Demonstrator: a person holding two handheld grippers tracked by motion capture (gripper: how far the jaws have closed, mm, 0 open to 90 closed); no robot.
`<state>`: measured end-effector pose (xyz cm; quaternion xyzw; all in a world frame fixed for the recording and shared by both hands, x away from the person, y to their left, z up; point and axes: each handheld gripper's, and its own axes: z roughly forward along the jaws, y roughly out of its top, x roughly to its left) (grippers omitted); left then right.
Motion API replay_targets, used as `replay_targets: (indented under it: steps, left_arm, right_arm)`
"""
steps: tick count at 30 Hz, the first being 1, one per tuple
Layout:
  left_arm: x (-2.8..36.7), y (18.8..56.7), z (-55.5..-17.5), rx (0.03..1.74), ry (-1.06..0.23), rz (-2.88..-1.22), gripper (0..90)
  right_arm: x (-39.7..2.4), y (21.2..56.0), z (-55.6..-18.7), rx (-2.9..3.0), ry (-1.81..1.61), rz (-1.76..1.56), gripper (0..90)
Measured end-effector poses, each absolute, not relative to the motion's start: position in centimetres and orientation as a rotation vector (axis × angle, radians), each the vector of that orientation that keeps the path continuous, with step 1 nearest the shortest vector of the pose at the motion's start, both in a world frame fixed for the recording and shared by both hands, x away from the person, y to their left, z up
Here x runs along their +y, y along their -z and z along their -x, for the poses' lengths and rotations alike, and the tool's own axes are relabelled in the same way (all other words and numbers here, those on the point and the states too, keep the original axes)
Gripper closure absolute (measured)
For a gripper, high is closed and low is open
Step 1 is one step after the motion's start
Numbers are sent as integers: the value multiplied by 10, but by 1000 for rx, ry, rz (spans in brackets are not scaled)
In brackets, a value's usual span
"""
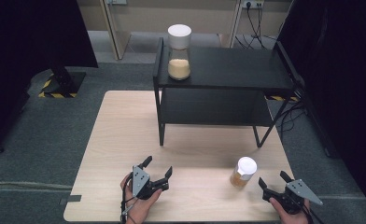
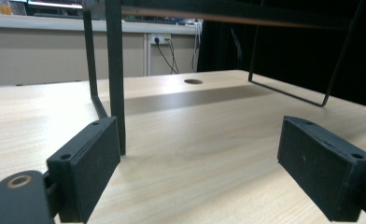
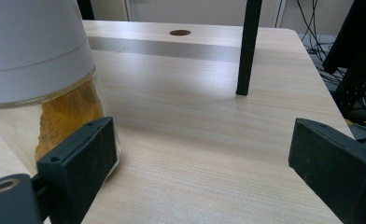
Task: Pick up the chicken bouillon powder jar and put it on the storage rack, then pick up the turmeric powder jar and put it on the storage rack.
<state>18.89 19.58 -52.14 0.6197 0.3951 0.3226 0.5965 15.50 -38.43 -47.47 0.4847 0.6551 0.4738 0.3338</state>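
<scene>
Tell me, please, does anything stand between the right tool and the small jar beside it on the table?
Nothing visible does. The small jar stands on bare table just left of the open right tool; in the right gripper view it sits past that tool's left pad, not between the pads.

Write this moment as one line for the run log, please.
left gripper: open, empty | right gripper: open, beside small jar, not gripping | tall jar: on black shelf
</scene>
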Motion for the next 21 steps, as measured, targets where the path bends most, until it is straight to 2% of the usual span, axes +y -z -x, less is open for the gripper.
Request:
replay_targets:
  steps: [21]
  left_arm:
    - [195, 521, -190, 937, -741, -1430, 109]
  right_arm:
    - [-384, 474, -155, 1701, -1240, -1282, 75]
